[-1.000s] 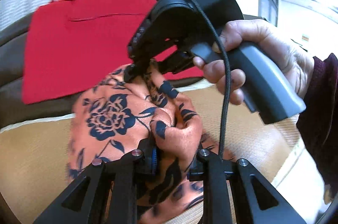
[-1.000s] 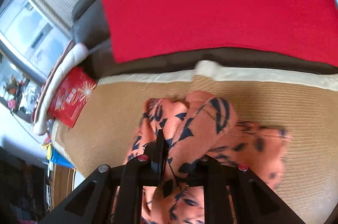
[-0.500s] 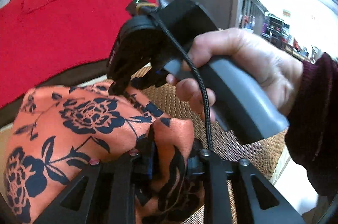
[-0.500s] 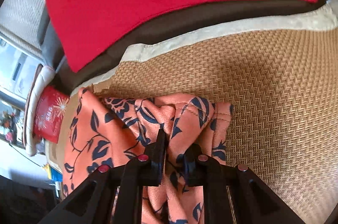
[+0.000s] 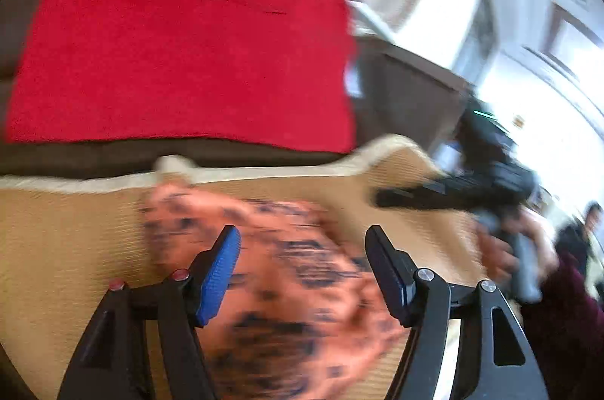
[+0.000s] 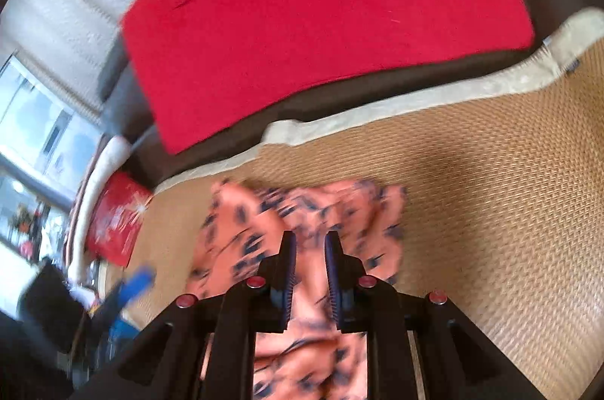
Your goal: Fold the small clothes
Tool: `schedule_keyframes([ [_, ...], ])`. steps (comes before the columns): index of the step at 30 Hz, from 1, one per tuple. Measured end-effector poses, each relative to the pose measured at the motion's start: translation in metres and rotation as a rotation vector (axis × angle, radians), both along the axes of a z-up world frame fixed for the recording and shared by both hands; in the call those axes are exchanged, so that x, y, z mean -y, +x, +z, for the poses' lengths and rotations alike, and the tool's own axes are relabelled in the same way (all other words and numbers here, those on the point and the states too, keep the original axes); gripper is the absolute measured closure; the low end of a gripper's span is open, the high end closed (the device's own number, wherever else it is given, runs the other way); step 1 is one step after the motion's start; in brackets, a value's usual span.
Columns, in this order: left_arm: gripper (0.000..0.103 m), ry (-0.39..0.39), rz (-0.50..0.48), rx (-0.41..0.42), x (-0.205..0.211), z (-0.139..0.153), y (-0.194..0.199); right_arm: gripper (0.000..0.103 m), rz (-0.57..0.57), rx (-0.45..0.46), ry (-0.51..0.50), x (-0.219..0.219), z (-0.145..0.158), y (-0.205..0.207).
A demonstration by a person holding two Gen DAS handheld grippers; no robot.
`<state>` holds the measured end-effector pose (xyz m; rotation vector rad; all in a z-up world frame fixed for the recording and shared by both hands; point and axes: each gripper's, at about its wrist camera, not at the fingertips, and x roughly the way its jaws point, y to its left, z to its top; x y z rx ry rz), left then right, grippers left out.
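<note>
An orange garment with a dark blue flower print (image 5: 287,271) lies bunched on the woven mat (image 5: 68,234); both views are motion-blurred. My left gripper (image 5: 302,241) is open and empty, its fingers spread wide above the garment. My right gripper (image 6: 308,241) hangs over the same garment (image 6: 321,211) with its jaws a narrow gap apart and no cloth between the tips. In the left wrist view the right gripper (image 5: 445,192) shows at the right, held by a hand, off the cloth.
A red cloth (image 5: 181,53) covers the dark sofa back (image 5: 98,154) behind the mat (image 6: 490,181). A cream border (image 6: 415,98) edges the mat. A red box (image 6: 117,215) lies at the left end. A person (image 5: 589,230) stands far right.
Both grippers have let go of the orange garment and pulled back from it. The left jaws have opened wide. The garment has dropped onto the mat, and the right gripper has moved off to the right.
</note>
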<state>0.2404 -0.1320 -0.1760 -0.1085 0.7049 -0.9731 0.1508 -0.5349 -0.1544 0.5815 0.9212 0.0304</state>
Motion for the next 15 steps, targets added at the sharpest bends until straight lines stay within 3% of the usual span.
schedule_keyframes([
  [2,0.034,0.055,0.054,0.003,-0.01,-0.008,0.014,0.084,0.041,0.002,-0.02,-0.025,0.005,-0.002],
  [5,0.034,0.181,0.056,-0.022,-0.004,-0.031,0.02,0.084,0.084,-0.009,-0.033,-0.06,0.001,-0.006],
  [9,0.034,0.303,0.035,-0.05,0.005,-0.064,0.002,0.084,0.101,-0.075,-0.06,-0.096,-0.032,-0.018],
  [12,0.034,0.458,0.011,0.067,0.032,-0.09,-0.025,0.09,0.043,-0.216,-0.096,-0.095,-0.085,-0.034],
  [14,0.034,0.513,0.022,0.194,0.045,-0.097,-0.042,0.09,0.037,-0.152,-0.043,-0.088,-0.098,-0.049],
  [15,0.034,0.518,0.022,0.201,0.047,-0.096,-0.043,0.091,0.028,-0.149,-0.027,-0.085,-0.096,-0.052],
])
